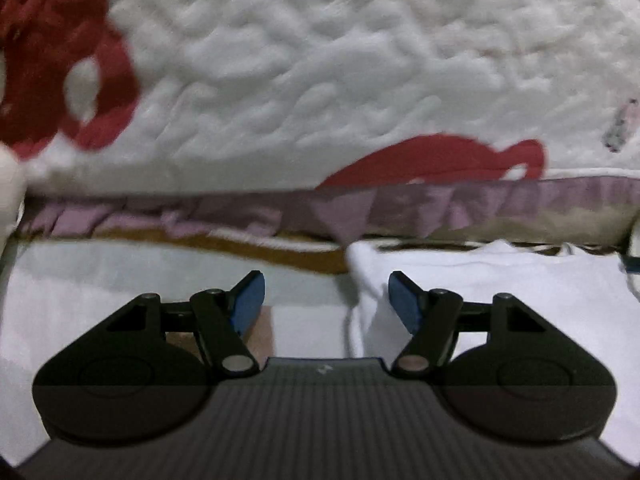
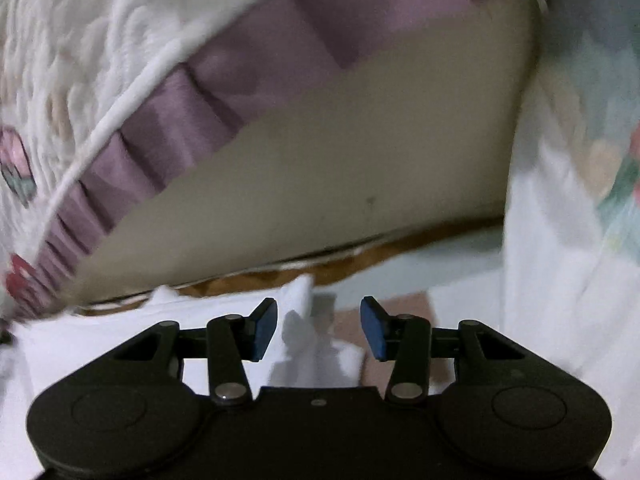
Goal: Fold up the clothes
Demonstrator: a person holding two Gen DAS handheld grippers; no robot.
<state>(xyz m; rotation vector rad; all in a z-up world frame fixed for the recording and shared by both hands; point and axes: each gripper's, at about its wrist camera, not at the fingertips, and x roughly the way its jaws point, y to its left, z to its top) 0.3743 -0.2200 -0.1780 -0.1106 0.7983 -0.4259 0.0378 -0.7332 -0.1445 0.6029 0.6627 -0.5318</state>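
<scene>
White cotton garment (image 1: 500, 292), soft and creased, is lying flat just ahead of and beneath the left gripper (image 1: 326, 300), presumably spread for folding. That gripper's blue-padded jaws are standing well apart and gripping nothing; the garment's near left edge is sitting between them, untouched. Beyond it, a white quilted bedcover with red motifs (image 1: 320, 80) is hanging, its pleated mauve satin frill (image 1: 400, 208) forming the border.

In the right wrist view, the right gripper (image 2: 319, 328) is likewise hanging with jaws parted and empty, a puckered corner of the same garment (image 2: 296, 312) lying between and below its pads. A pale floral sheet (image 2: 580, 200) is rising to its right.
</scene>
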